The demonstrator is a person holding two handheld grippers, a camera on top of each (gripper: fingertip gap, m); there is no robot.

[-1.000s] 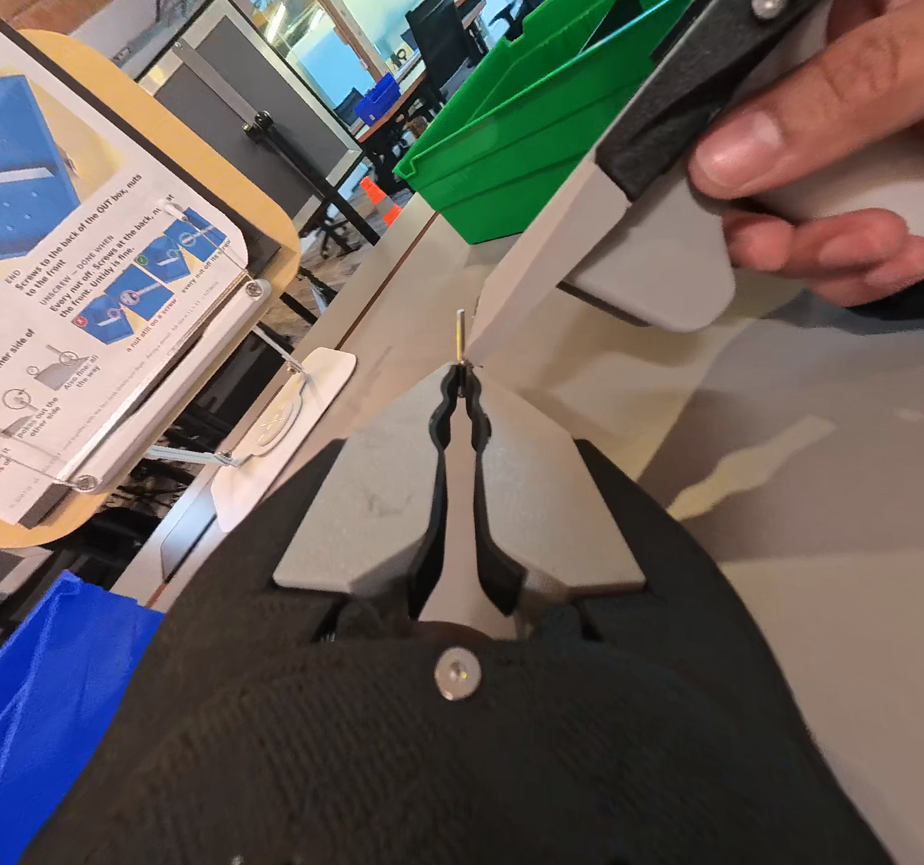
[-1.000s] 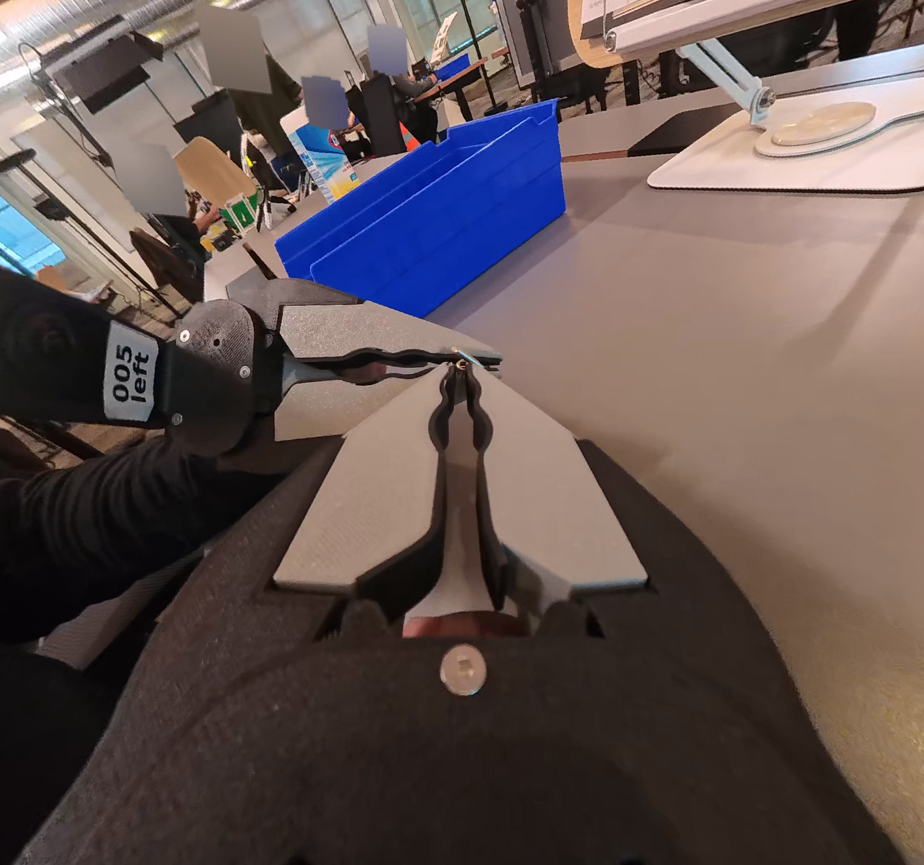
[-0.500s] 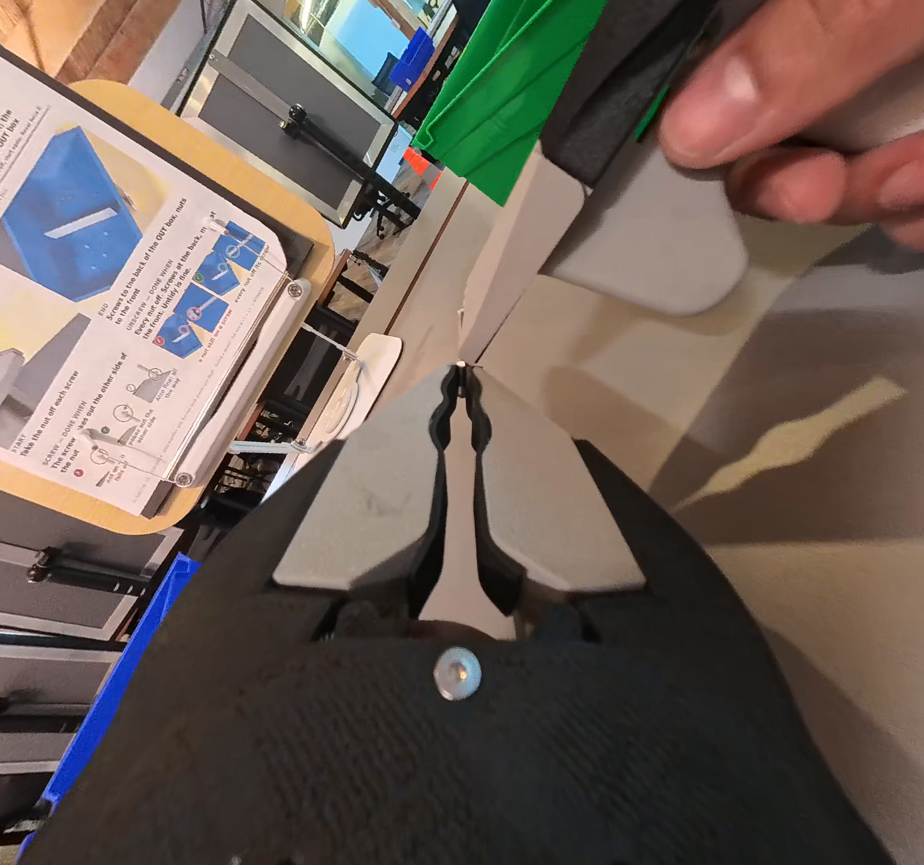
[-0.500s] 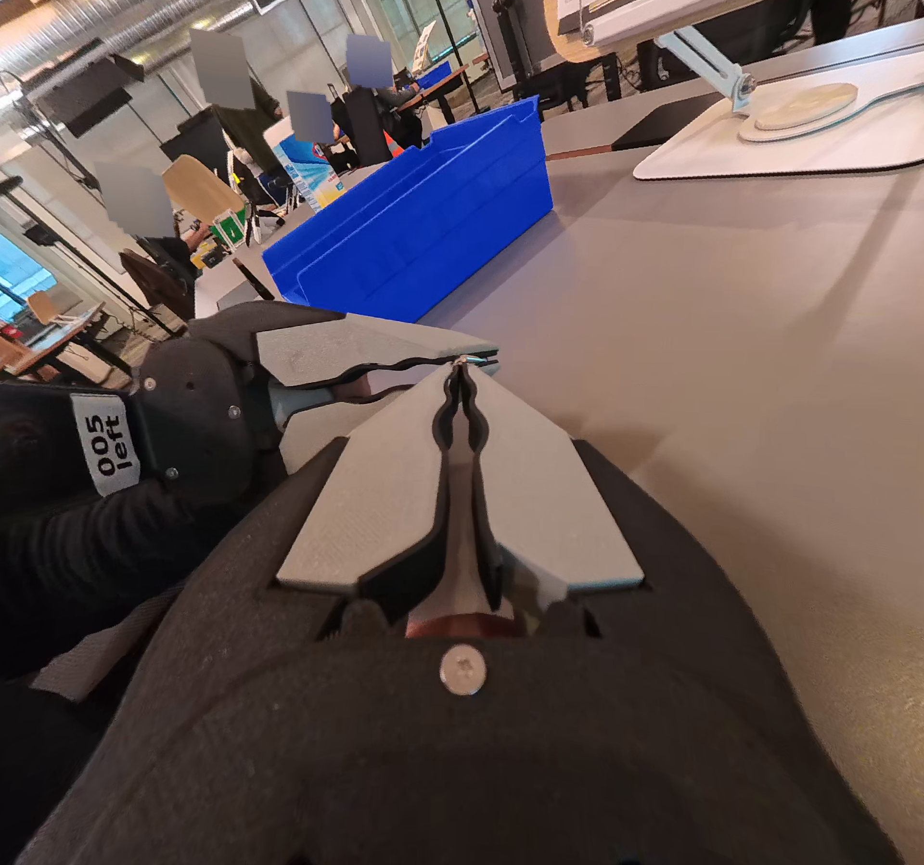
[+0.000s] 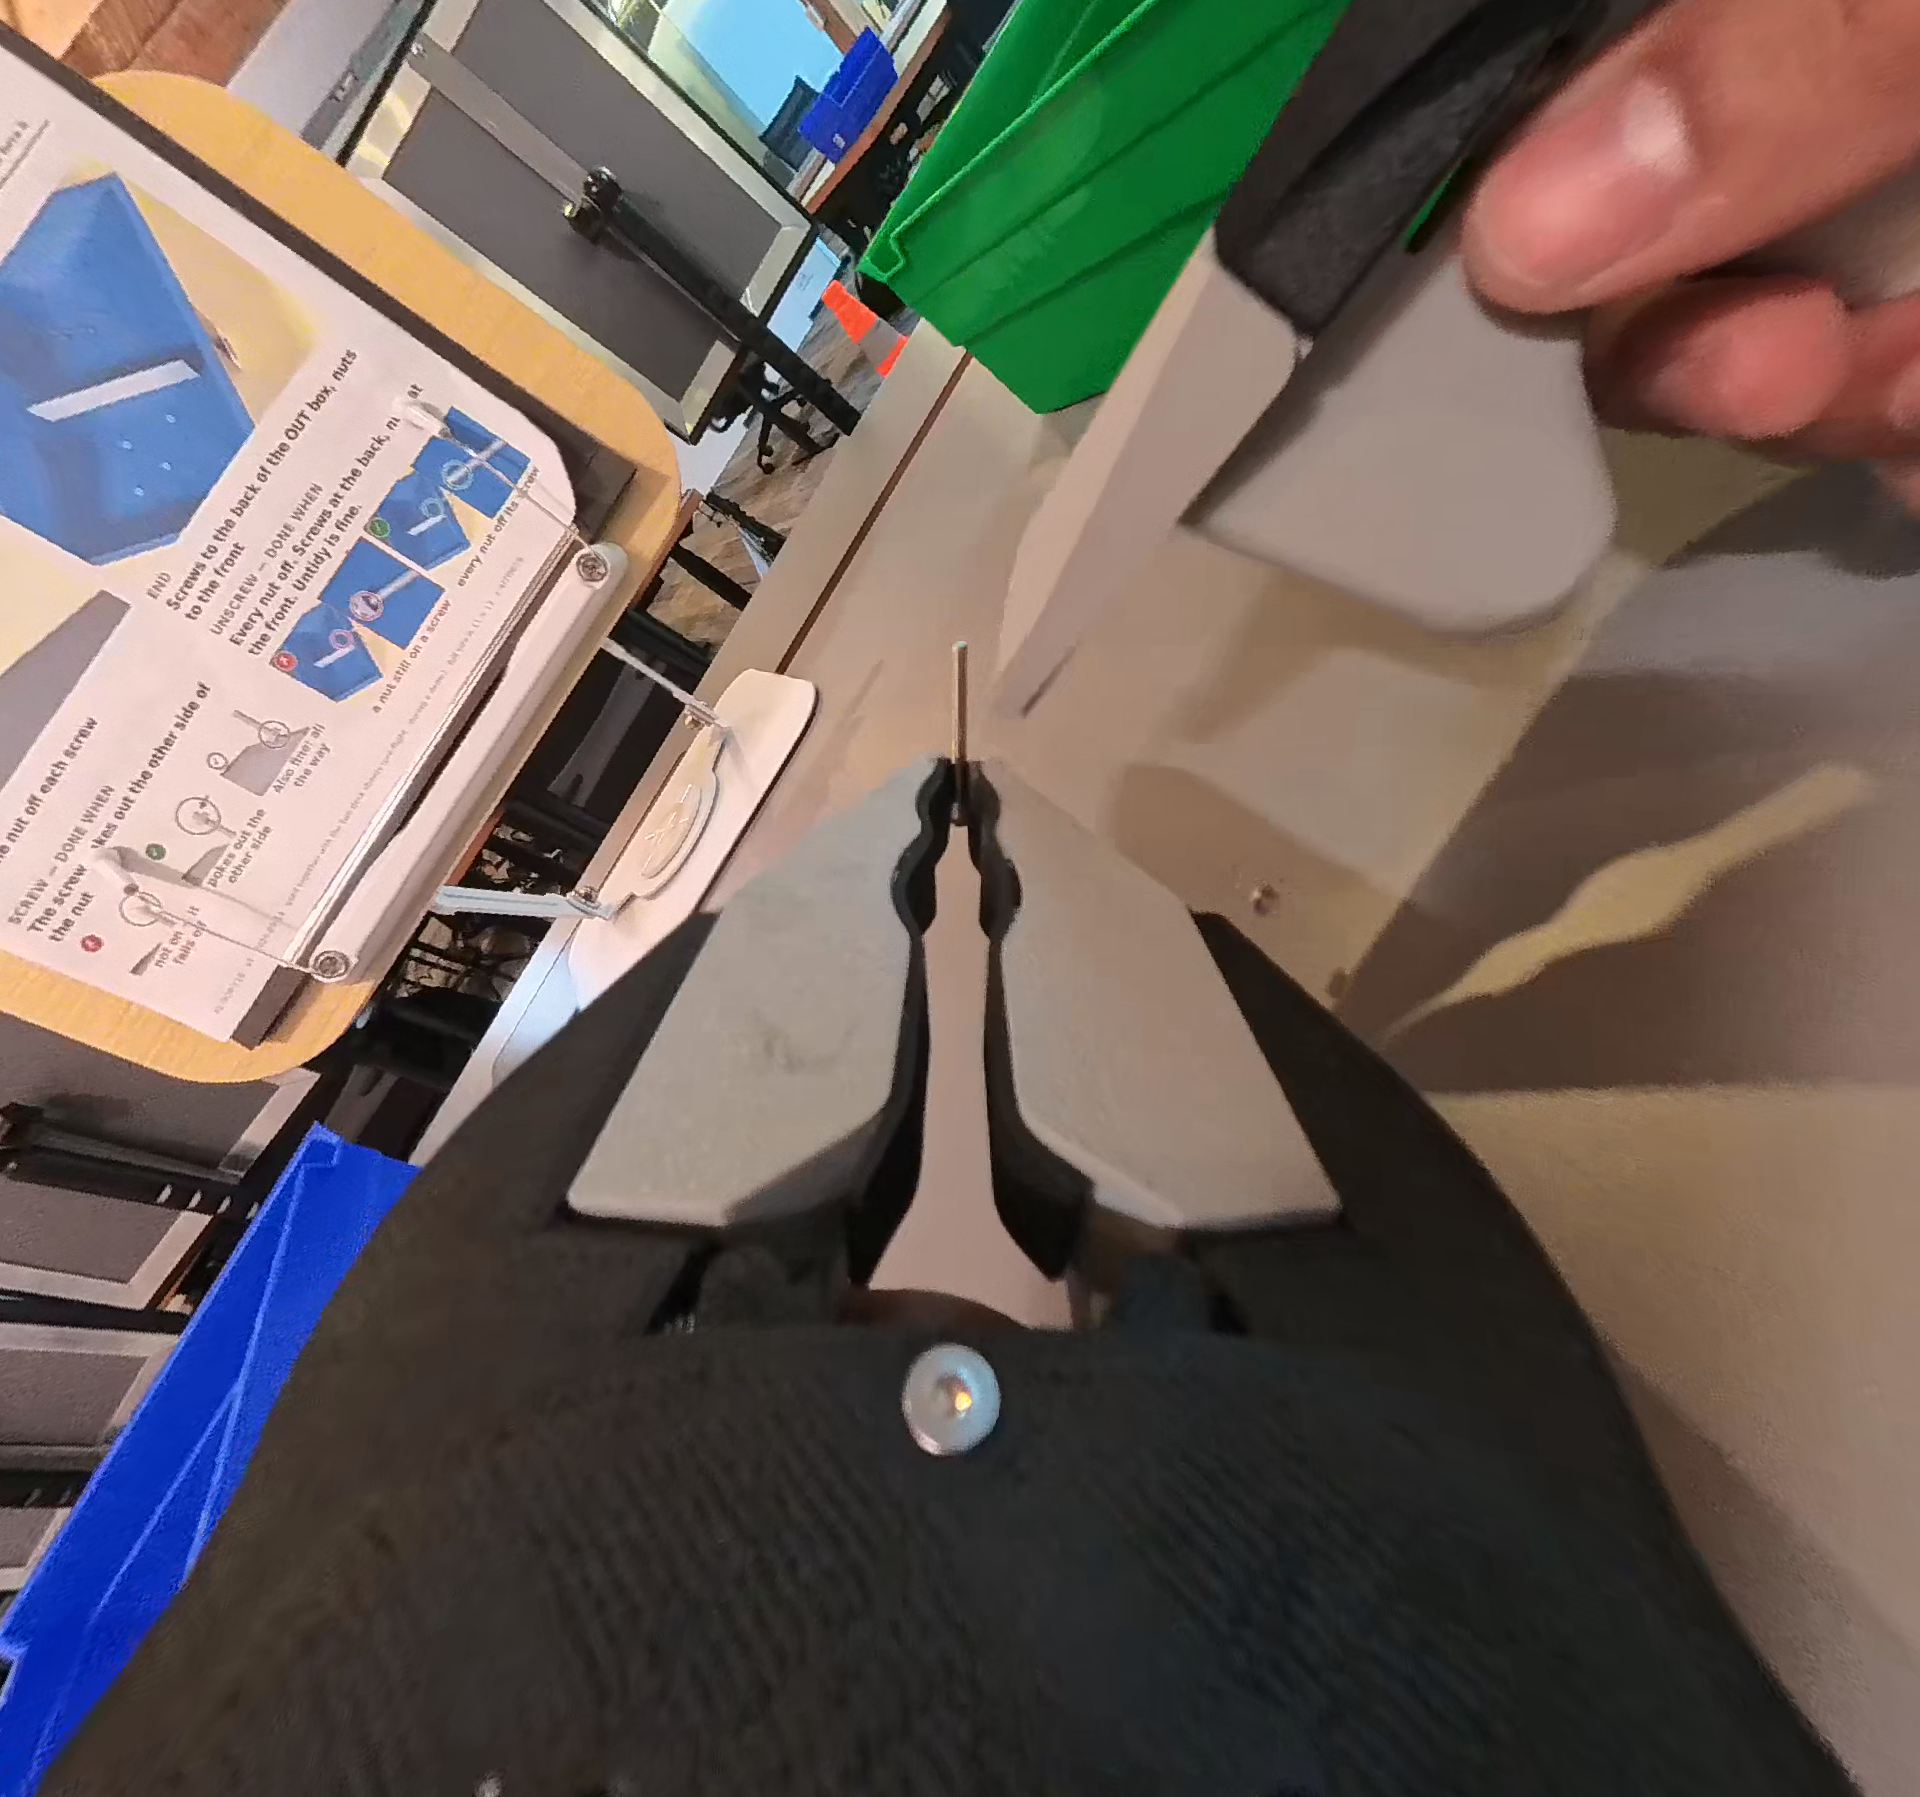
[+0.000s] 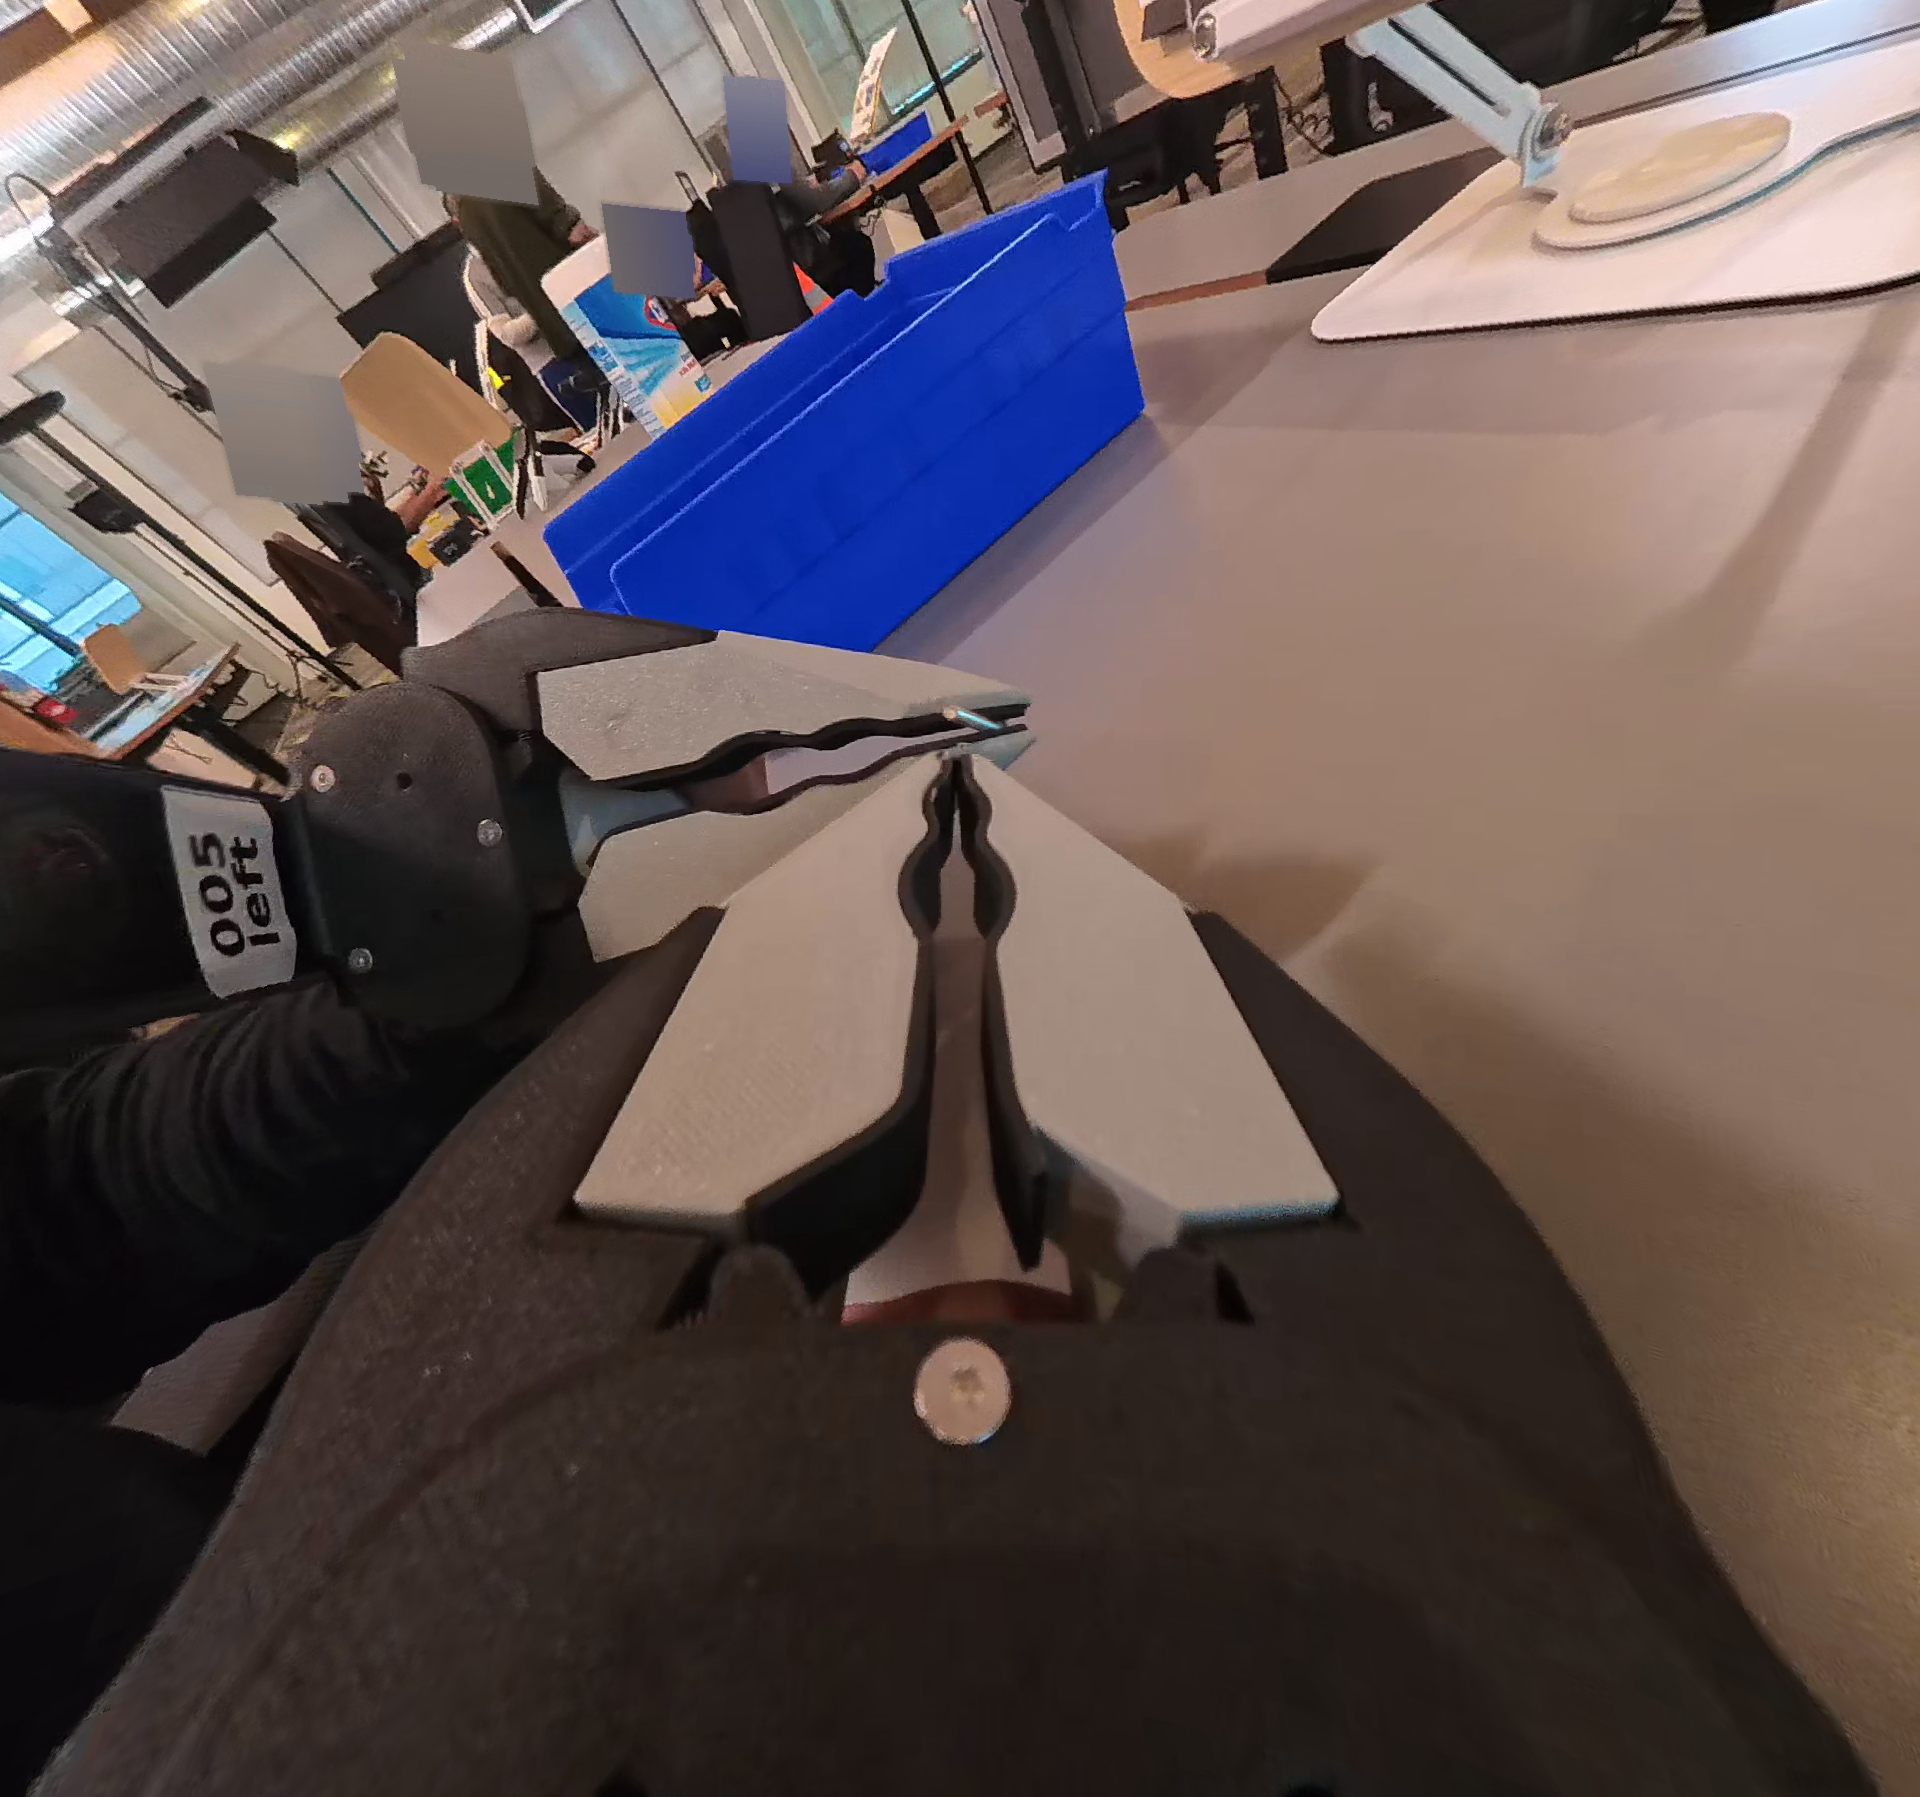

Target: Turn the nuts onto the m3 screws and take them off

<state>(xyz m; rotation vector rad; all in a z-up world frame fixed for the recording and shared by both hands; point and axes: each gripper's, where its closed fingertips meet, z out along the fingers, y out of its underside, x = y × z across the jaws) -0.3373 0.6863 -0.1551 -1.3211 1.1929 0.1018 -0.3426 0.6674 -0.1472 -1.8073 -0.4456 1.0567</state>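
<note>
My left gripper is shut on a thin m3 screw that sticks straight out past its tips. It also shows in the right wrist view, with the screw between its jaws. My right gripper is shut, with a tiny bright piece pinched at its tip that looks like the nut. Its tip sits just below the screw, slightly apart from it. In the left wrist view the right gripper's grey finger comes in from the upper right, held by a hand.
A green bin stands at the table's far side and a blue bin on the left. An instruction board hangs on a stand with a white base. A small metal piece lies on the grey table. My left and right fingertips are right by each other.
The right gripper's tip has drawn a little away from the screw, whose bare shaft now shows full length. Both grippers have rolled and shifted slightly and stay shut.
</note>
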